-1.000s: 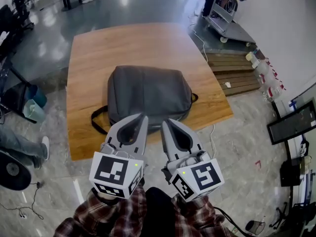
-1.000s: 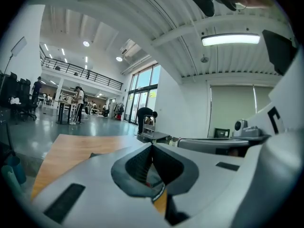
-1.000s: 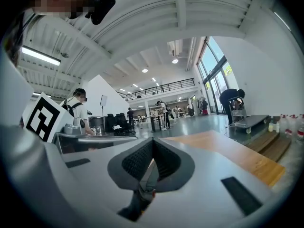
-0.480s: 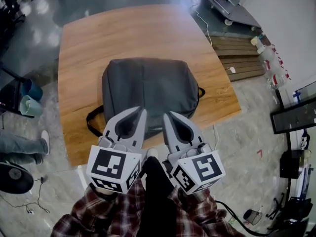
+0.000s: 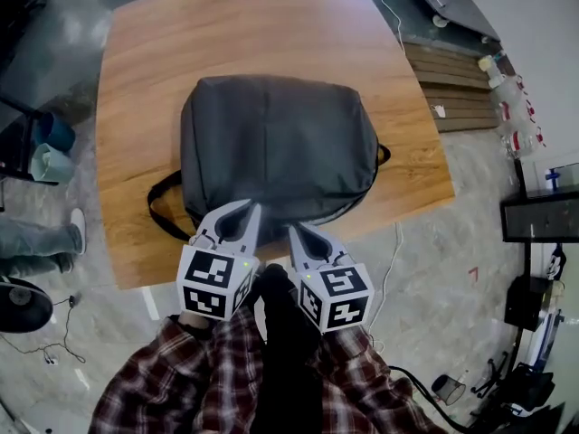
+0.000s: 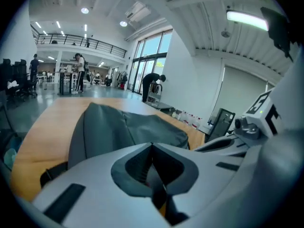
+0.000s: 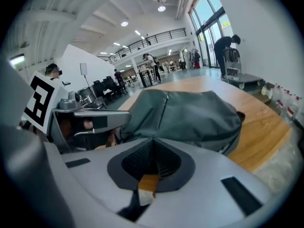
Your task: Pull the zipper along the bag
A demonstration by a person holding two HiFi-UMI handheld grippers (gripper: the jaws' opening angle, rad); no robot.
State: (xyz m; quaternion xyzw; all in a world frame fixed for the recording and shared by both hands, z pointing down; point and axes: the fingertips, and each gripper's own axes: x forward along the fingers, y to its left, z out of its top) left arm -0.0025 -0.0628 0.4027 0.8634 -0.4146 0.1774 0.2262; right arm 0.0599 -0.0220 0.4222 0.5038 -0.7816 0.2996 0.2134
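Backpack (image 5: 276, 152), grey, lies flat on the wooden surface (image 5: 226, 25), near its front edge; a black strap (image 5: 163, 211) loops out at the bag's left side.

Head view: left tool (image 5: 251, 208) and right tool (image 5: 291, 230) sit side by side, tips pointing at the near edge of the backpack. Left tip overlaps the bag's edge in this view; contact cannot be confirmed. Right tip is just short of the bag's edge. Plaid sleeves (image 5: 217, 378) behind both marker cubes.

Left gripper view: left tool (image 6: 152, 145) has its jaws pressed together, nothing between them. Backpack (image 6: 118, 127) is just ahead on the surface (image 6: 42, 127). Right tool (image 6: 247, 127) is visible at the right.

Right gripper view: right tool (image 7: 153, 140) likewise has both jaws meeting at the tip, nothing held. Backpack (image 7: 190, 113) fills the middle ground on the surface (image 7: 266, 122); a dark line (image 7: 164, 108) runs down its top panel, seam or zipper, cannot tell which. Left tool (image 7: 90, 120) shows at the left
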